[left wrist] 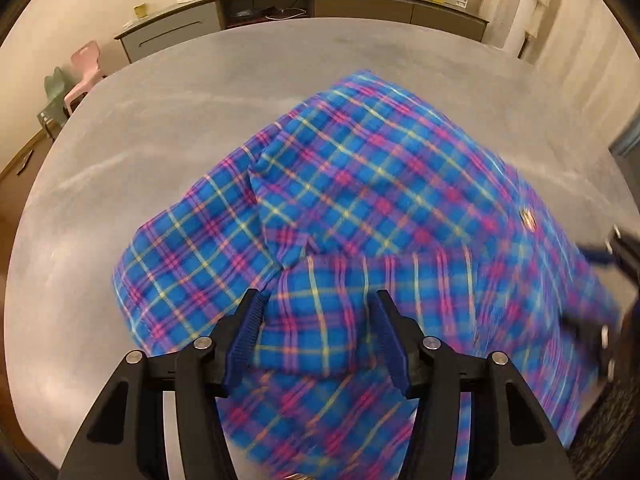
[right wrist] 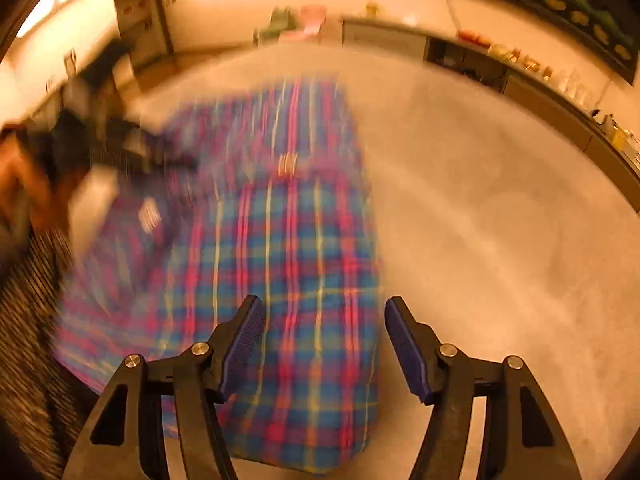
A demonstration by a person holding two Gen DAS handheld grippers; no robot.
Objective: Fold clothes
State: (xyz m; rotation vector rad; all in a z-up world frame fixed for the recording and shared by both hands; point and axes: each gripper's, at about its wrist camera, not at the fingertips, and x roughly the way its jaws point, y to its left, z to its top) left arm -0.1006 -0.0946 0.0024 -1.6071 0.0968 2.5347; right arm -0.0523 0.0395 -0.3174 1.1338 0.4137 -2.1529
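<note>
Grey tabletop [left wrist: 160, 128] filled both views and carried a blue, pink and yellow plaid shirt [left wrist: 360, 184]. Behind the table, the left wrist view showed a long sideboard [left wrist: 280, 4] at 12 o'clock and a pink chair [left wrist: 84, 72] at 10 o'clock.

The left gripper [left wrist: 318, 312] stood with its jaws apart, and a rounded fold of the shirt lay between the blue pads [left wrist: 244, 340]; whether the pads touched the cloth could not be determined. This view was sharp and showed a small emblem [left wrist: 527, 216] on the shirt at 3 o'clock.

The right wrist view was heavily blurred. It showed the right gripper [right wrist: 324, 320] with jaws apart over the shirt's near edge, clamping nothing. Only this view showed the left gripper from outside, at 9 o'clock, and a white label [right wrist: 149, 213] on the cloth.
</note>
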